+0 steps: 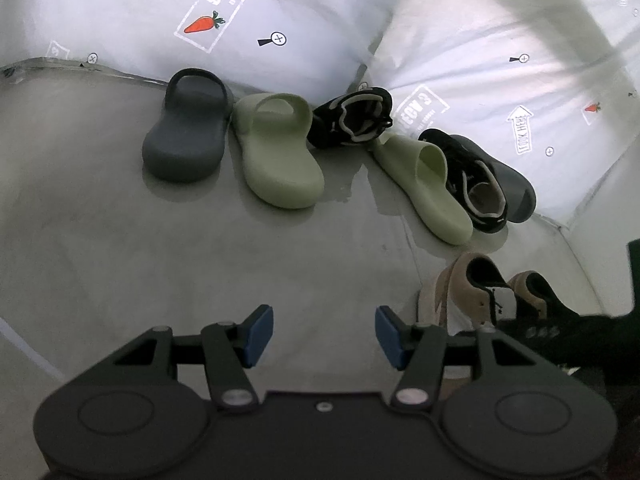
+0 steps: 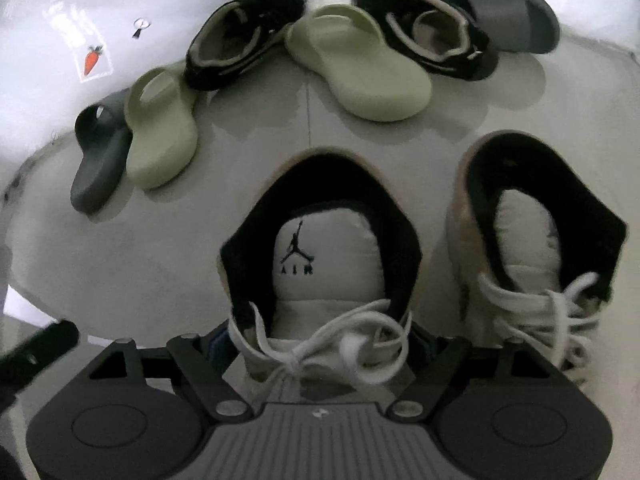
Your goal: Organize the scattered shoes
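Meanwhile, slides and black sneakers crowd the floor (image 1: 120, 260) by the printed white sheet (image 1: 300, 8): a grey slide (image 1: 186, 128) beside a green slide (image 1: 276, 152), with more to the right. Only the right wrist view shows the right gripper (image 2: 320, 354) clamped on a tan high-top (image 2: 320, 264), heel pointing away, its mate (image 2: 532, 240) alongside. The left gripper (image 1: 324, 336) hangs apart, empty.

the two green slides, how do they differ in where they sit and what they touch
The left green slide lies pressed side by side against a dark grey slide; the right green slide sits between the two black sneakers, apart from its mate. In the right wrist view the left one's toe points down-left and the right one's down-right. Both are the same pale green, upright on their soles.
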Action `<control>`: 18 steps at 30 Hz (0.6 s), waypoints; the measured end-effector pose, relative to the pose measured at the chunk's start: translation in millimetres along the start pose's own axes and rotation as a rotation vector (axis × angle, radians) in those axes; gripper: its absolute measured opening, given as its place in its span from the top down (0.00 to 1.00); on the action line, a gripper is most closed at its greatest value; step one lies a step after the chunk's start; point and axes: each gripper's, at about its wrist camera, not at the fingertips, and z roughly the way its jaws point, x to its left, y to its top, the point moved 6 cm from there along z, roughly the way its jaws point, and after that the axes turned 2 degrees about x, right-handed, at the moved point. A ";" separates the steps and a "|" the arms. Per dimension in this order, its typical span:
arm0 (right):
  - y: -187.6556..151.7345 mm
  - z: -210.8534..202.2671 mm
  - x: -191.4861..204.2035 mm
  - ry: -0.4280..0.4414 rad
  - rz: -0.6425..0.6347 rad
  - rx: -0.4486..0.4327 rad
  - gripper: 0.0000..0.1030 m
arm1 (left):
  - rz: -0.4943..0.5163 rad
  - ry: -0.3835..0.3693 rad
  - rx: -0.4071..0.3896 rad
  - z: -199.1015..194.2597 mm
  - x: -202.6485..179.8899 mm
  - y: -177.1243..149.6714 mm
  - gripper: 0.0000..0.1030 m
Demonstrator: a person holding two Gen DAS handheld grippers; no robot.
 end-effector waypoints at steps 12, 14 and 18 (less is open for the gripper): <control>-1.2 -55.7 -57.8 -0.084 -0.056 -0.287 0.61 | -0.019 -0.004 0.005 0.3 3.0 -0.4 0.44; -6.2 -49.1 -64.4 -0.066 -0.052 -0.265 0.72 | -0.013 -0.008 0.009 1.3 1.3 -0.4 0.44; -14.6 -34.2 -60.2 -0.076 -0.165 -0.271 0.74 | 0.008 -0.019 0.023 3.1 -4.2 -2.4 0.44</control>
